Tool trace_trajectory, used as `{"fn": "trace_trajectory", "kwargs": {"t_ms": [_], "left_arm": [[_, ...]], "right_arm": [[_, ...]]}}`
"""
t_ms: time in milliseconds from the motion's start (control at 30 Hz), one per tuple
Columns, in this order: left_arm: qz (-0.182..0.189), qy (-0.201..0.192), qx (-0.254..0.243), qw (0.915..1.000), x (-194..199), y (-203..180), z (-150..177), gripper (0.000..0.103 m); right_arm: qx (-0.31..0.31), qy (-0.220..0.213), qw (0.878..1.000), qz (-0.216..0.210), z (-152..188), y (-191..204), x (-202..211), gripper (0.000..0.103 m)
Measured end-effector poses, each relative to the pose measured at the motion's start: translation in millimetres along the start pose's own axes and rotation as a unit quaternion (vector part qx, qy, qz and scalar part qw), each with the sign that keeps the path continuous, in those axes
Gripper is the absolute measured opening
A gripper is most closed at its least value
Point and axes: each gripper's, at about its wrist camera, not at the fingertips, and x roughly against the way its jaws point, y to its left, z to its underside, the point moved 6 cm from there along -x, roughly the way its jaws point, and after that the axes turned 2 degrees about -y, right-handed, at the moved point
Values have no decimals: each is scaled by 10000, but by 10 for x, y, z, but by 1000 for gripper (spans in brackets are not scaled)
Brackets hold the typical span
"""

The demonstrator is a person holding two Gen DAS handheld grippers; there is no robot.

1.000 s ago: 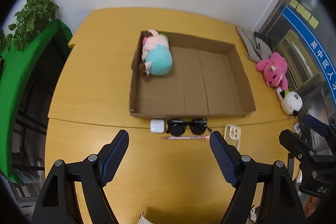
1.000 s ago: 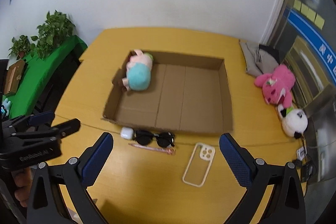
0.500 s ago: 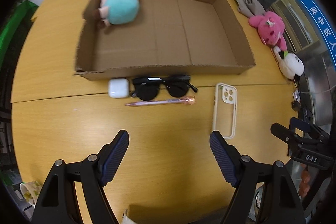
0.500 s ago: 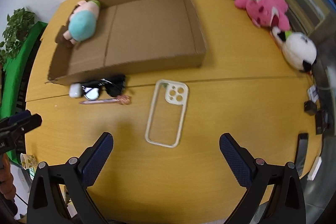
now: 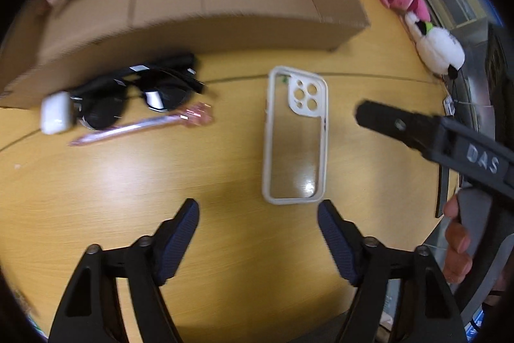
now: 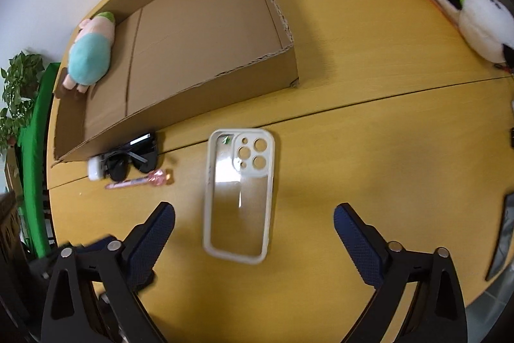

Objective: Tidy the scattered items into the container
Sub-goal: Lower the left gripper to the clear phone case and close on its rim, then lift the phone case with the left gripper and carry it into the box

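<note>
Cardboard box (image 6: 205,31) lies on the wooden table (image 6: 369,130) with only a turquoise plush (image 6: 91,53) inside, while the clear phone case (image 6: 239,198), sunglasses (image 6: 131,161), white earbud case (image 6: 94,168) and pink pen (image 6: 141,180) wait on the table in front of its near wall. Both the right gripper (image 6: 253,230) and the left gripper (image 5: 257,224) are spread wide and hold nothing, so I judge this step is the approach to the phone case. Because the case lies flat and thin, the next move probably needs the fingers lowered on both long edges before closing.

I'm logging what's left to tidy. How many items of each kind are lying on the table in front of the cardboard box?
Phone case: 1
Sunglasses: 1
Pink pen: 1
White earbud case: 1
Total: 4, all outside the cardboard box.
</note>
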Motion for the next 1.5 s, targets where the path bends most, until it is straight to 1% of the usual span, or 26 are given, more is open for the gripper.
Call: {"fn": "trace_trajectory", "kwargs": {"t_ms": [33,67,133,167,300,333,400,467,533,567,600,667,700,733,767,800,867,900,967,1033,1100,1200,1267,1333,1433,1500], "left_arm": [[-39,64,-5,10000,-72,-23,-11,62],[-96,122,-8,9999,-151,-40,-23,59],[-194,265,37,9995,-307,-55,-32,57],[-192,329,78,9992,-374,-62,-27,53],[-214,533,176,9982,-538,-67,2,48],[-238,574,185,9979,-568,-62,10,44],[-269,641,223,9973,-624,-44,22,41],[-218,691,253,9970,-677,-46,26,33],[-283,824,238,9959,-752,-36,54,28],[-267,812,234,9961,-762,-40,53,26],[-259,819,207,9961,-772,-51,52,25],[-183,843,160,9961,-792,-76,49,17],[-107,876,162,9960,-811,-90,50,15],[-81,914,162,9957,-828,-96,55,10],[-110,929,137,9955,-839,-101,57,8],[-122,938,99,9955,-846,-110,57,8],[-116,958,59,9953,-859,-121,64,7],[-109,973,55,9952,-866,-122,71,7],[-53,1008,65,9949,-872,-125,86,6],[-49,1002,34,9950,-853,-132,98,6],[-60,949,-51,9955,-793,-151,95,6],[-51,819,-177,9965,-632,-166,82,6],[-134,719,-283,9969,-459,-210,86,6],[-101,584,-329,9977,-219,-254,96,6],[-166,274,-449,9985,159,-274,37,6],[-131,81,-393,9991,333,-222,39,6]], "right_arm": [[8,30,10000,40,-21,-27,-59,96],[25,64,9999,80,-44,-54,-126,93],[61,149,9998,137,-72,-81,-246,90],[101,176,9997,146,-90,-83,-306,87],[268,66,9993,254,-170,-104,-467,85],[272,14,9993,246,-190,-104,-495,85],[283,22,9993,243,-203,-111,-550,82],[375,82,9987,344,-193,-114,-627,67],[391,165,9984,366,-171,-128,-700,57],[374,212,9984,359,-151,-131,-727,52],[370,229,9984,363,-138,-132,-742,49],[347,259,9985,350,-109,-136,-778,42],[328,275,9985,350,-99,-139,-791,39],[304,312,9985,337,-83,-142,-815,36],[290,353,9985,305,-67,-137,-837,34],[305,359,9984,305,-56,-126,-849,33],[384,384,9981,288,-41,-88,-865,21],[410,394,9979,299,-36,-74,-870,18],[475,421,9975,304,-24,-36,-883,10],[532,436,9969,391,-10,-14,-885,9],[513,435,9971,363,-1,5,-863,9],[606,314,9970,373,-13,72,-733,9],[722,154,9965,380,-24,164,-557,9],[822,-17,9959,374,-32,284,-320,9],[878,-313,9954,227,-99,458,65,9],[870,-460,9950,151,-224,621,244,9]]}}
